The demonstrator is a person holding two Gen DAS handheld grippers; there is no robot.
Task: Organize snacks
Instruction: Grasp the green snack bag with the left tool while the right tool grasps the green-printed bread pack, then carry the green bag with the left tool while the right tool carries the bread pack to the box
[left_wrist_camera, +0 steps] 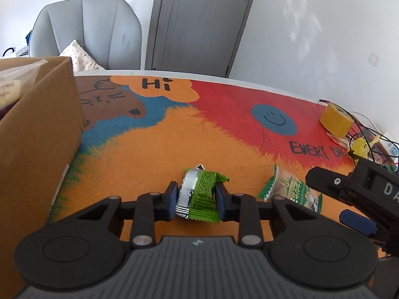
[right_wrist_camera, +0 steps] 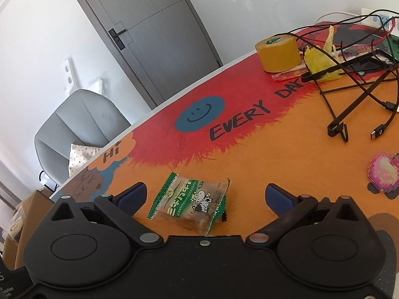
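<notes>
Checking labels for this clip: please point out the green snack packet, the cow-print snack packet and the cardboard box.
green snack packet (left_wrist_camera: 203, 194), left wrist view, middle of its printed green face.
cow-print snack packet (right_wrist_camera: 192, 199), right wrist view, centre, near the cow.
cardboard box (left_wrist_camera: 37, 134), left wrist view, its side wall.

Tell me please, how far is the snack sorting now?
Done: the cardboard box already seems to hold packets at its top left, though they are hard to make out. In hand: the left gripper is shut on the green snack. Left: the cow snack lies on the table mat between the open pads of the right gripper.
</notes>
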